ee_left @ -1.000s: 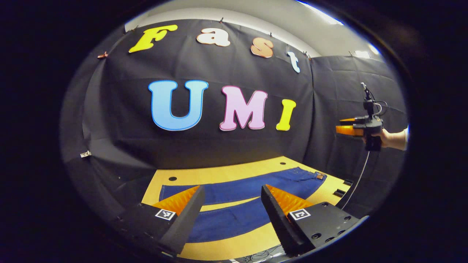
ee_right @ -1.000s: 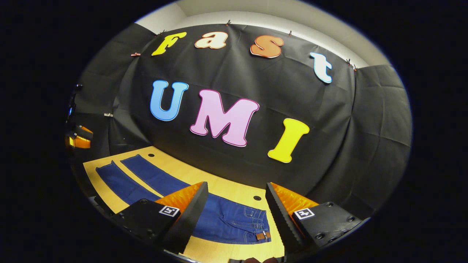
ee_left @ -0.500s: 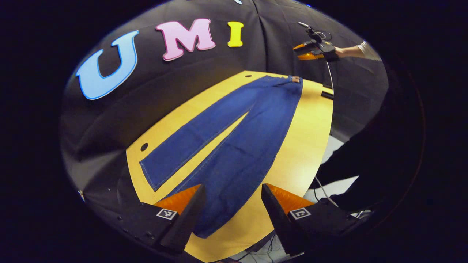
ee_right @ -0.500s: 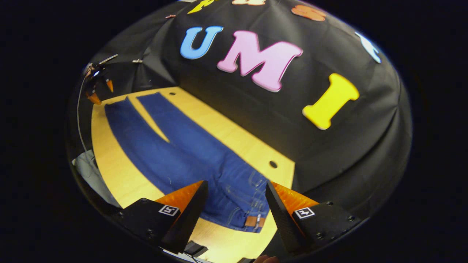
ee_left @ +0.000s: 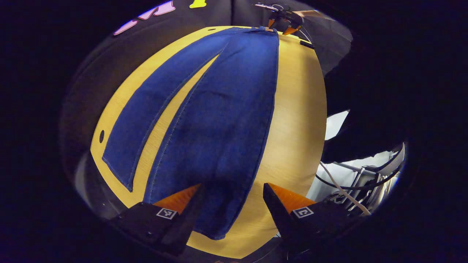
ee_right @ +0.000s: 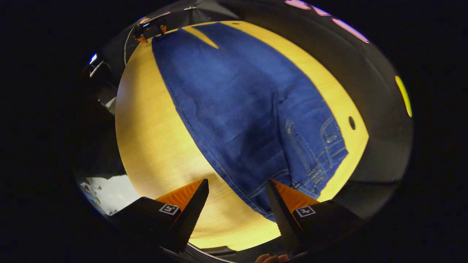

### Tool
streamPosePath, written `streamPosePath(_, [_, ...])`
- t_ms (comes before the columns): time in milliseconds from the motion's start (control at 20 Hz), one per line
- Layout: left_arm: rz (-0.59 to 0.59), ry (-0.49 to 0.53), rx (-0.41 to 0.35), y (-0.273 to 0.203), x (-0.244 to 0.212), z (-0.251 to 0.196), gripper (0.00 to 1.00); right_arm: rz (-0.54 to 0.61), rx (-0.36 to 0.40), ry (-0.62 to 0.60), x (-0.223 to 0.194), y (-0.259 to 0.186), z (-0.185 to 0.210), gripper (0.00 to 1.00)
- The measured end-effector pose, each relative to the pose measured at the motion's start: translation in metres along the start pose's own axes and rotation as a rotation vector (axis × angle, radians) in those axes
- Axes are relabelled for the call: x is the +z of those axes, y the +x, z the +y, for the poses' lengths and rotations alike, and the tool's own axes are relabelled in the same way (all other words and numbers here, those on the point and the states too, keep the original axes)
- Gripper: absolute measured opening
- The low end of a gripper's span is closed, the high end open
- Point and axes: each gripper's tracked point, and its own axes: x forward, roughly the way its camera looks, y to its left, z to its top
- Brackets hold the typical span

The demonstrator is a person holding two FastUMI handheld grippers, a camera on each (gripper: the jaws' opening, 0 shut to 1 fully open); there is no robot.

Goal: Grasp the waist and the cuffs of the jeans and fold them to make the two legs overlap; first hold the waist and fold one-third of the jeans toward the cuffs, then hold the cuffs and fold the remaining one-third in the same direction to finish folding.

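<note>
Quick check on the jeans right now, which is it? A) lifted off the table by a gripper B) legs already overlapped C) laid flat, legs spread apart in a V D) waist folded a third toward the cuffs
C: the jeans lie flat on the table, bare wood showing between the legs, both grippers open above them.

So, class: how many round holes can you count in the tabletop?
2. One hole near the far leg's cuff, one hole beside the waist of the jeans. Denim may hide others.

Jeans [ee_left: 219, 109] showing as matt, woven blue denim cloth with lighter stitched seams; table [ee_left: 296, 120] looking like smooth pale wood-grain with slight sheen; booth wall [ee_right: 369, 73] appearing as matt black cloth.
</note>
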Motion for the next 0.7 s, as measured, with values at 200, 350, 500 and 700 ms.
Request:
streamPosePath(200, [0.145,0.084,-0.026,0.012,-0.021,-0.012,0.99,0.088,0.075,0.038,-0.014,0.021,-0.008,0.98])
streamPosePath(350, [0.174,0.09,-0.052,0.012,-0.03,-0.012,0.99,0.105,0.11,0.126,-0.017,0.024,-0.016,0.98])
streamPosePath(500, [0.157,0.004,-0.049,0.016,-0.025,-0.004,0.96,0.162,0.095,0.148,-0.02,0.025,-0.017,0.95])
streamPosePath(700, [0.159,-0.231,-0.003,0.017,-0.017,0.016,0.53,0.139,0.036,0.29,-0.006,0.03,-0.048,0.44])
